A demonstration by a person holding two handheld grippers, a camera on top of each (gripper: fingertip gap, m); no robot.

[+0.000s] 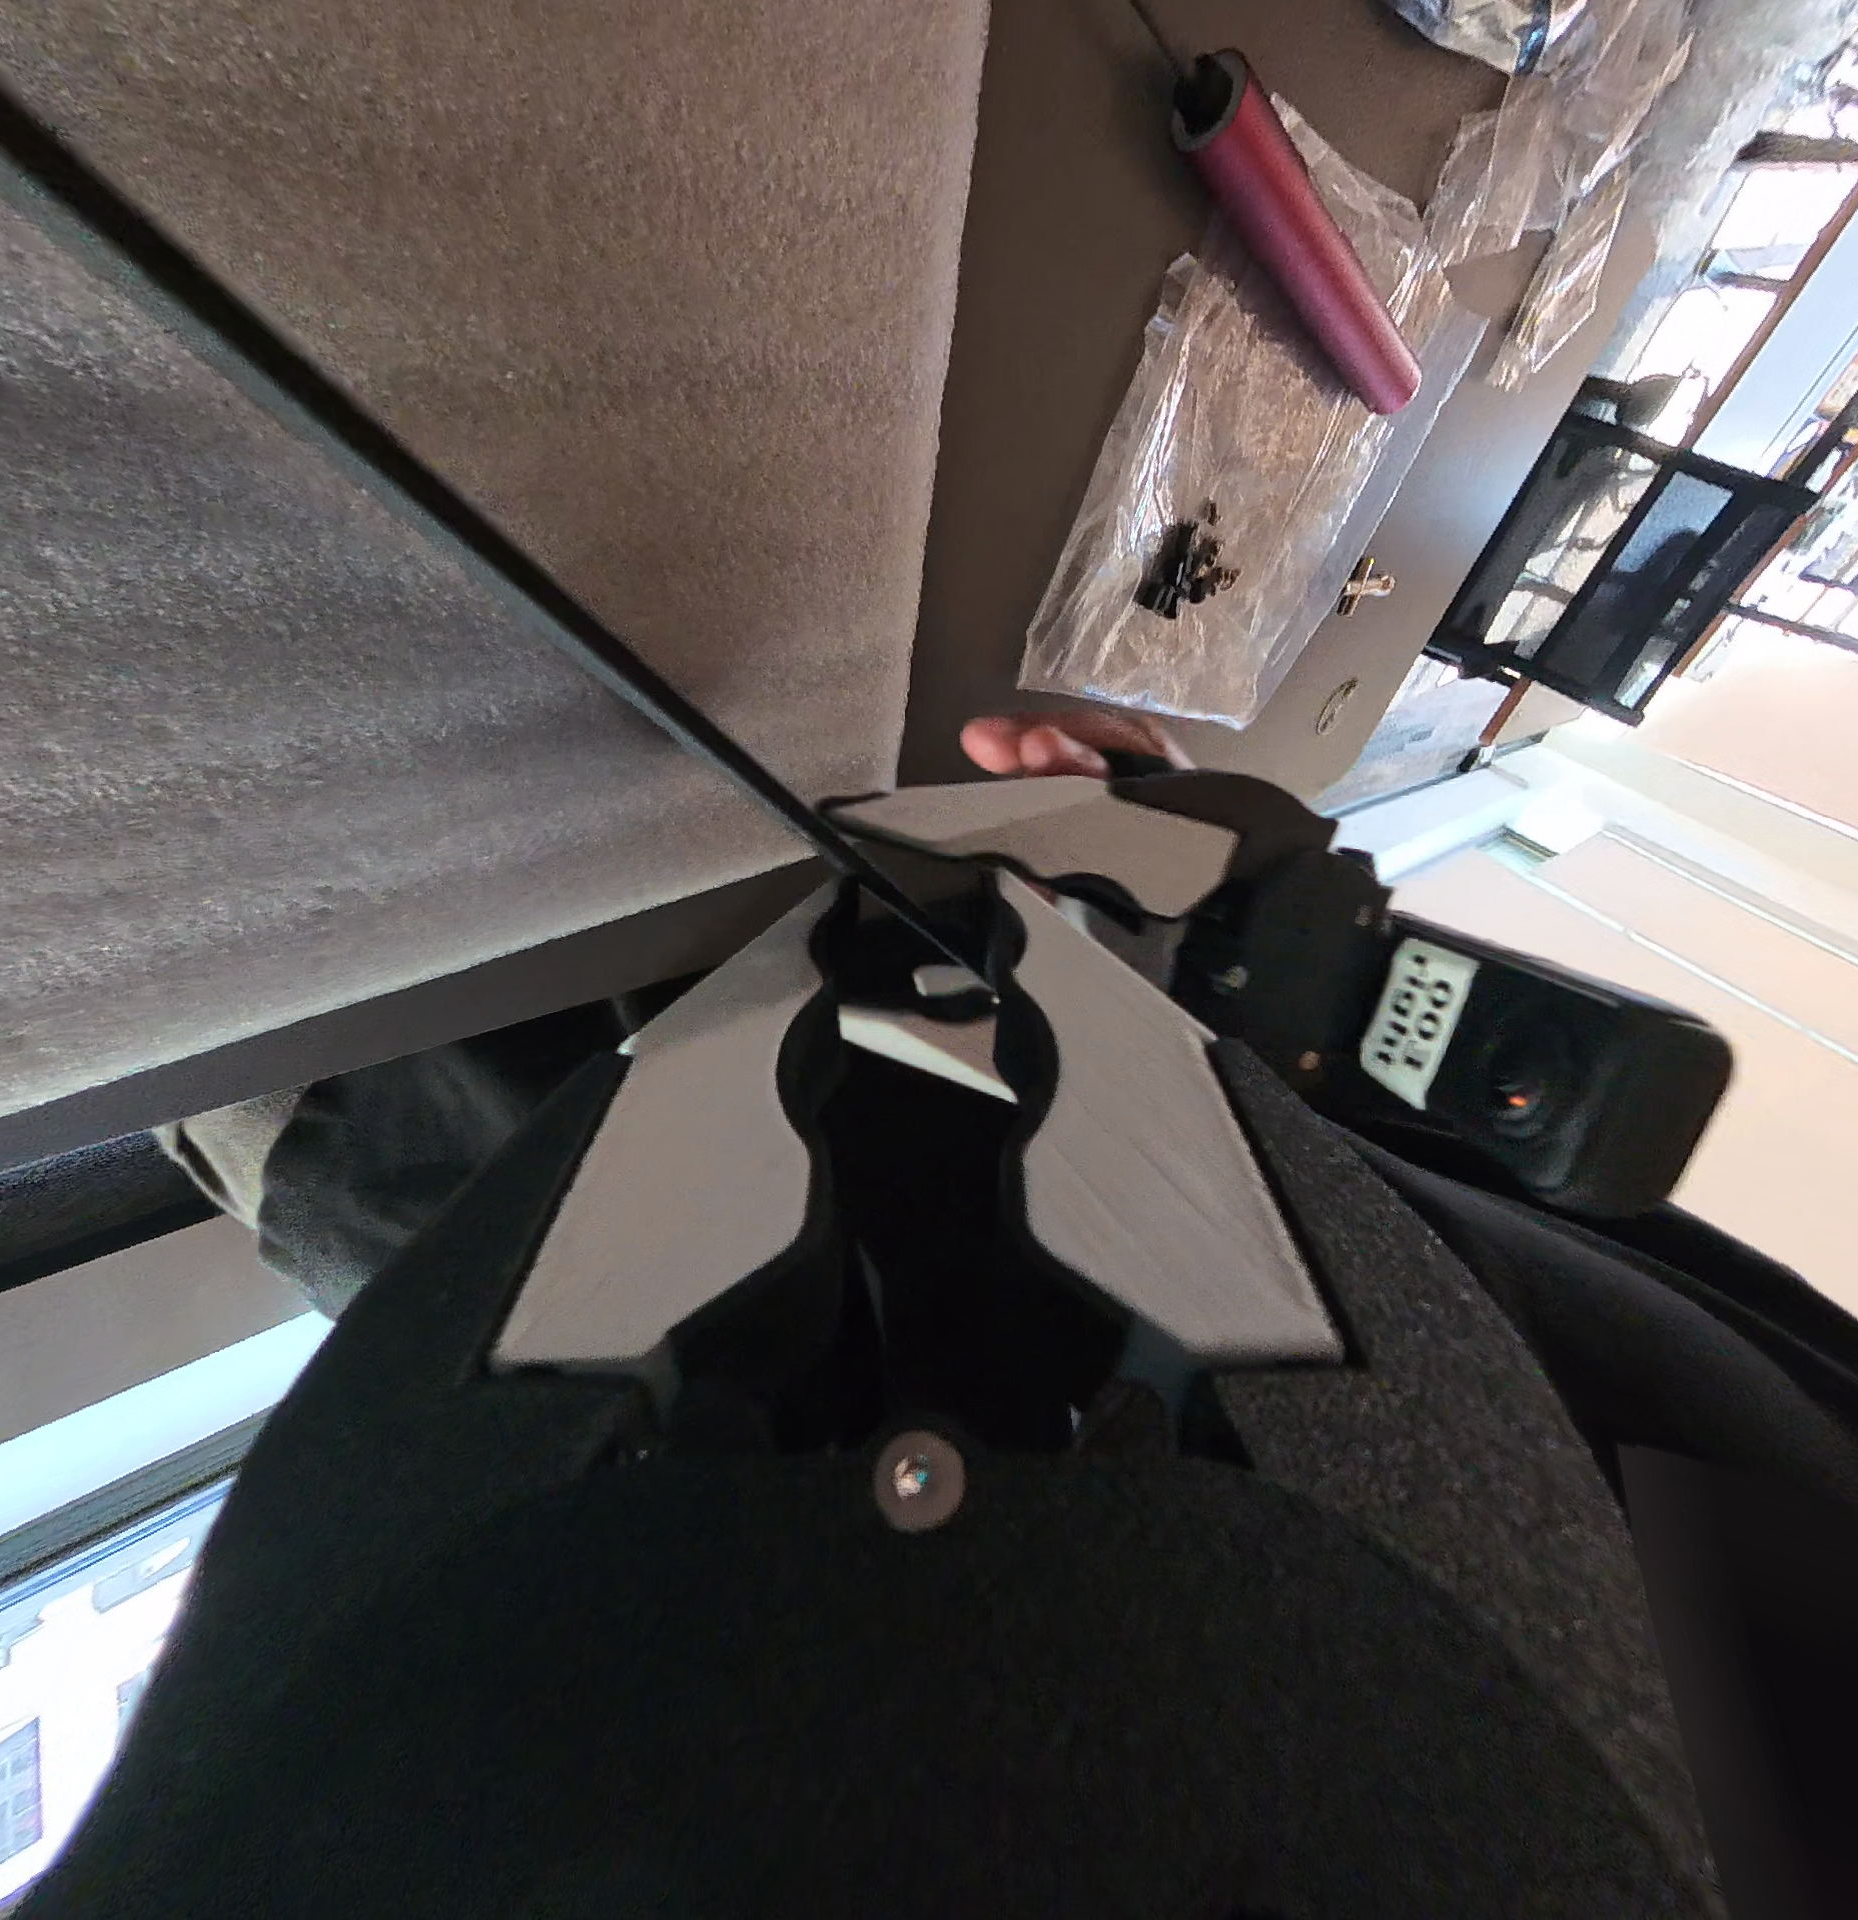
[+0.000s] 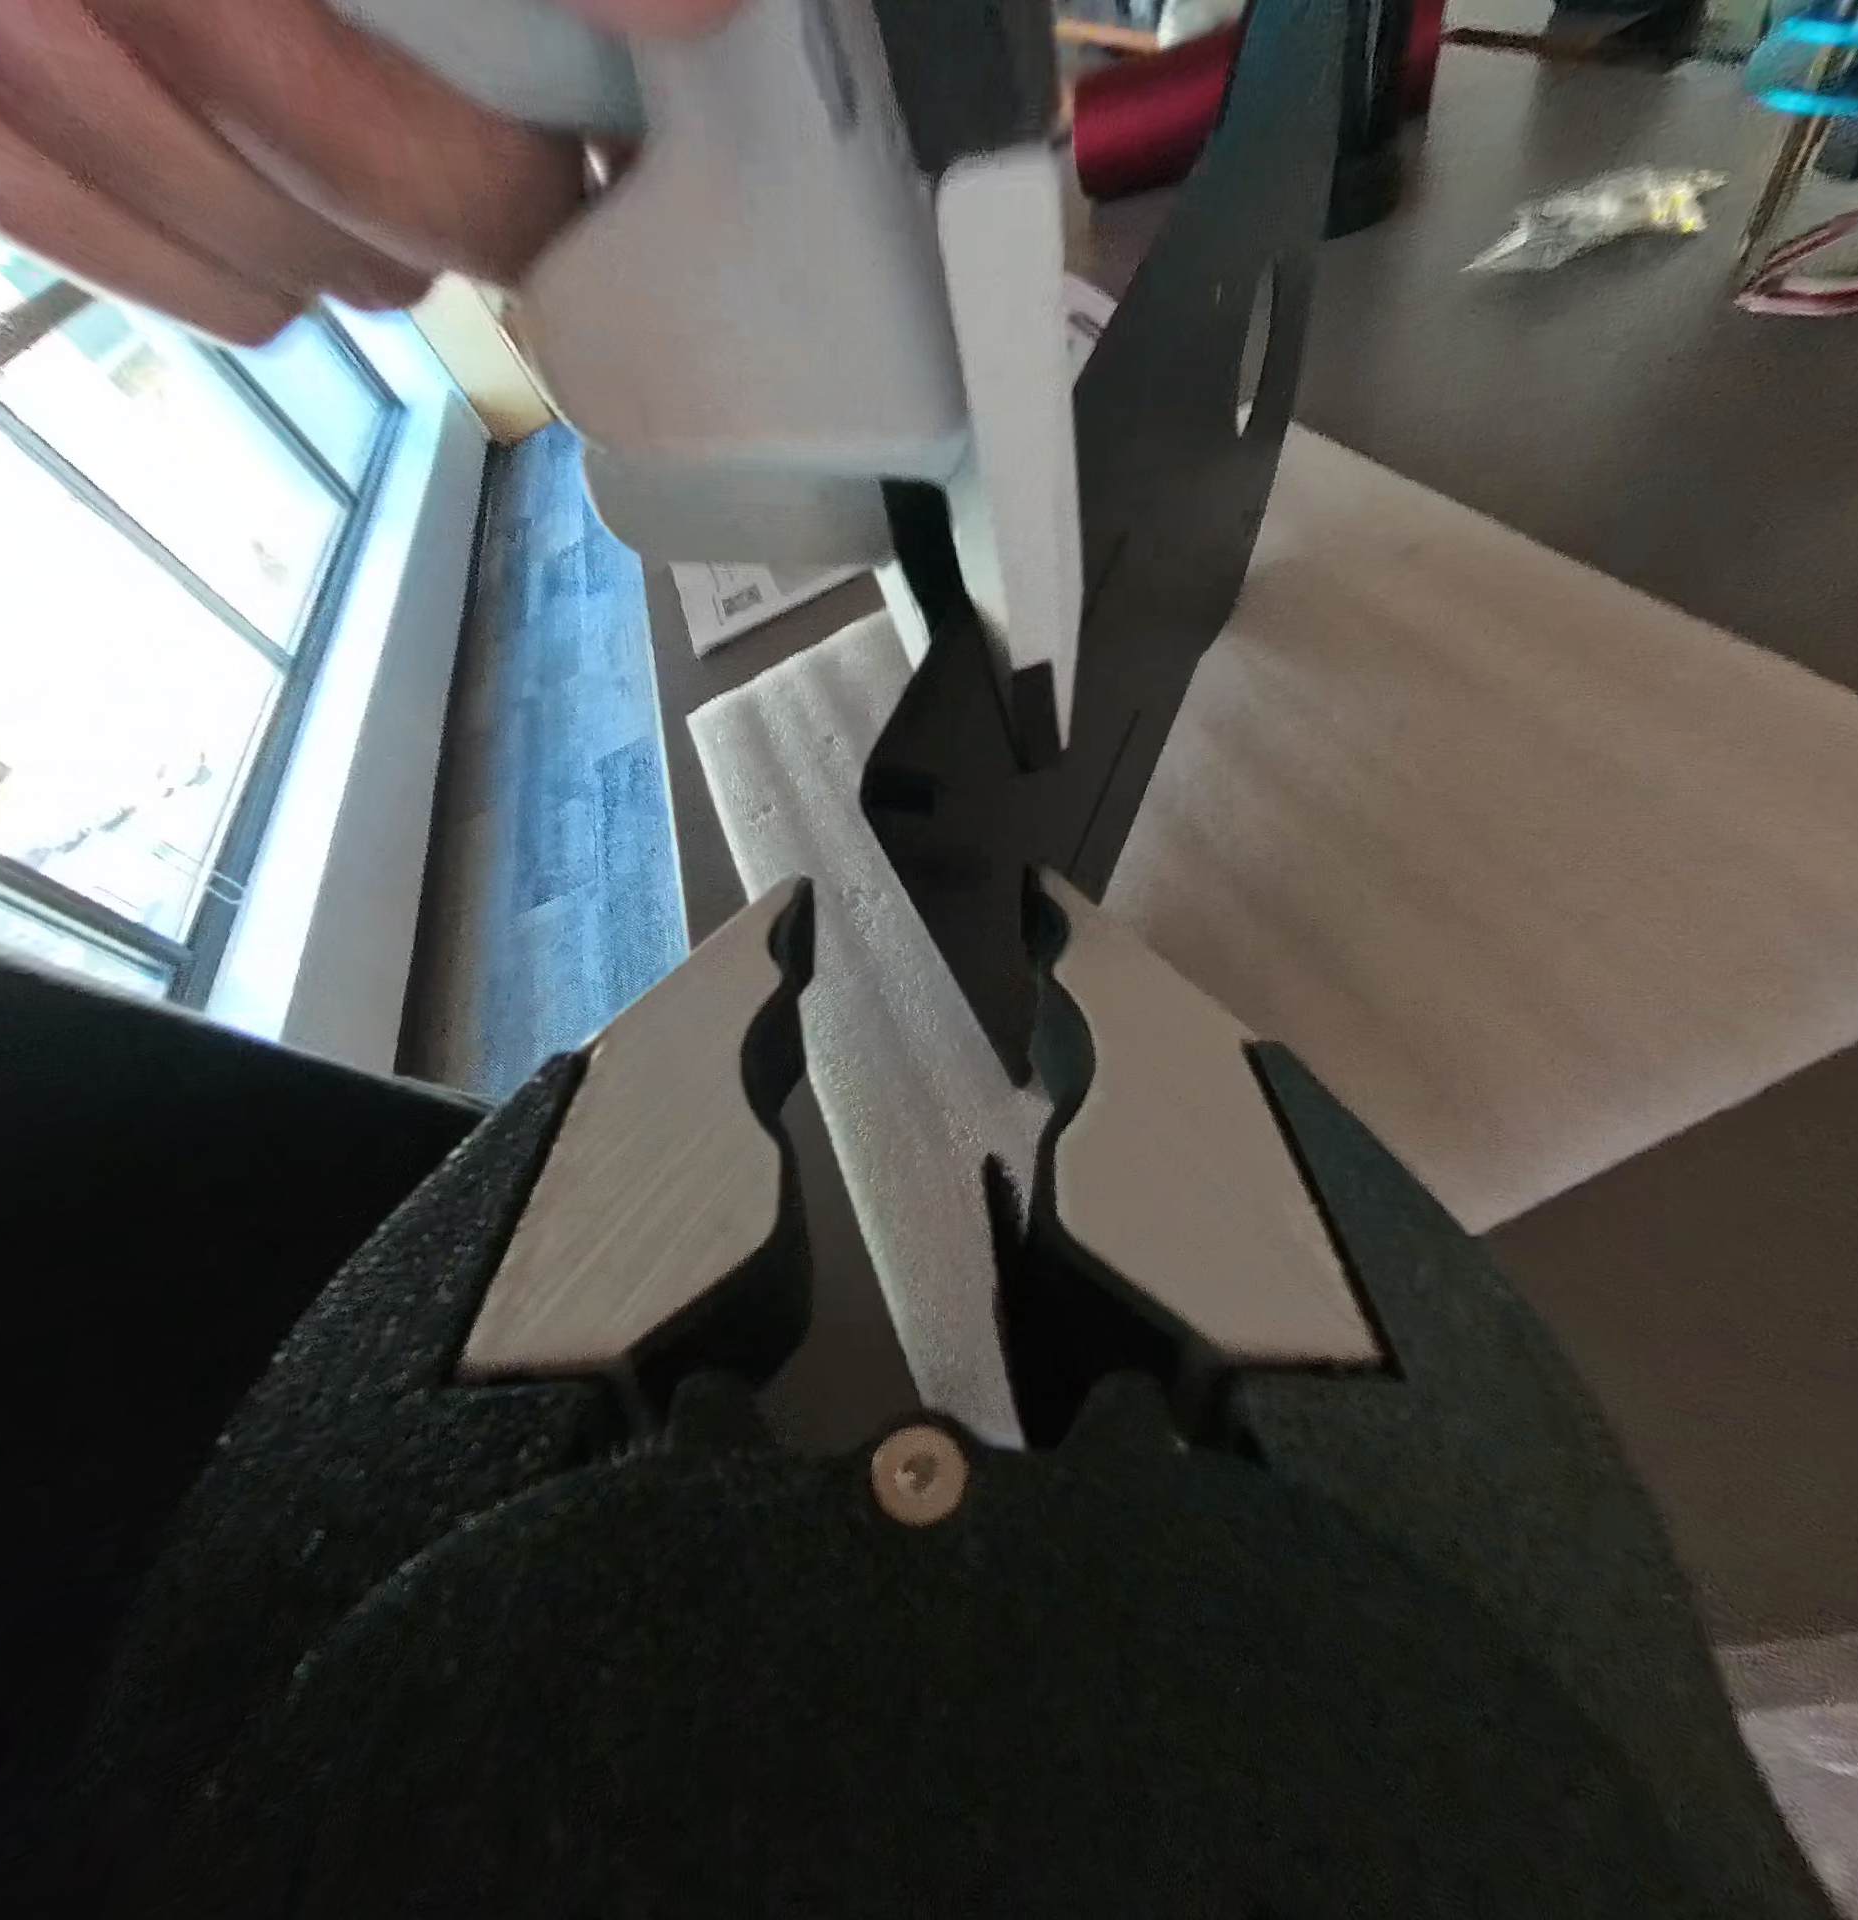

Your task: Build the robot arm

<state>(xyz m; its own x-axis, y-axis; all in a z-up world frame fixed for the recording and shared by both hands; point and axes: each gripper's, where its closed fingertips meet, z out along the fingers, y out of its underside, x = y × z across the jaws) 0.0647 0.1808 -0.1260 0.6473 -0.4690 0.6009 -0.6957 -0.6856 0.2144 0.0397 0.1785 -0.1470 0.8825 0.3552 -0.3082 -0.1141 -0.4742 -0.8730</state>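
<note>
Left claw (image 1: 920, 940) clamping edge of thin black plate (image 1: 385, 436) above counter (image 1: 1018, 436). Right claw (image 2: 920, 966) gaping, plate (image 2: 1185, 436) brushing one finger. Single-edge grip risking plate pivoting, slipping.

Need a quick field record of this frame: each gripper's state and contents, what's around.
left gripper: fingers shut on the edge of a thin black plate, seen edge-on
right gripper: open; fingers either side of a black bracket, not clamping it
black bracket: notched flat metal, upright, with a round hole higher up
surface: brown table with a grey mat under the plate
nearby: maroon tube, clear bag of dark small parts, white foam sheet
</note>
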